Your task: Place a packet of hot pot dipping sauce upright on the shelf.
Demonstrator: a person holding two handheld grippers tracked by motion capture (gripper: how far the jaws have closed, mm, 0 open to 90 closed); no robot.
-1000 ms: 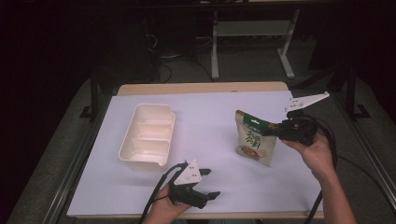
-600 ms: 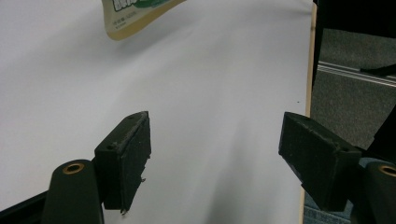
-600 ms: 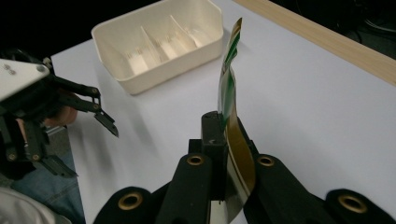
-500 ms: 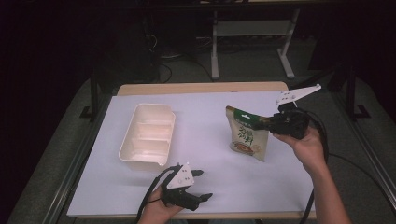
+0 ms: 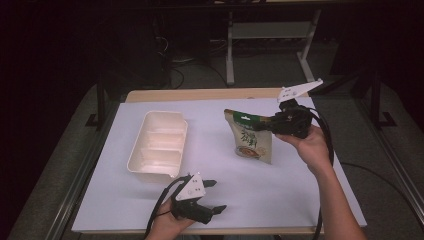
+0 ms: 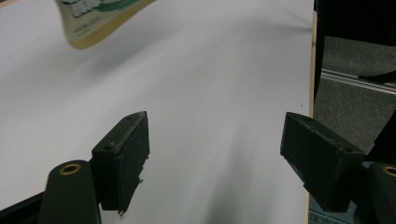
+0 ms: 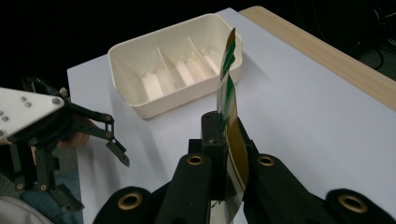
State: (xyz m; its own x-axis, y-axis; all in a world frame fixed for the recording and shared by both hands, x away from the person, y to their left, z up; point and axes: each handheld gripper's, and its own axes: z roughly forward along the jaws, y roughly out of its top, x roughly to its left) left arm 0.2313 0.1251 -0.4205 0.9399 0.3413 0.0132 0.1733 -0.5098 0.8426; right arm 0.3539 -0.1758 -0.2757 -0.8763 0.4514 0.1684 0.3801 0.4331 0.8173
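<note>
Above the white table [image 5: 280,200], right gripper [image 5: 272,123] clamps the pouch [image 5: 252,142] aloft.

My own two black jaws rise from the bottom of the right gripper view, clamped flat on a snack pouch [image 7: 228,93] that stands edge-on between them, its green and gold top rising clear above my pads. Beyond the pouch a cream tray [image 7: 135,56] with dividers sits on the white table [image 7: 303,107], near the far corner, with nothing in its compartments. Along the right edge runs a strip of bare wood. At the left edge, the other gripper [image 7: 114,140] hovers with its jaws spread apart, a hand behind it.
</note>
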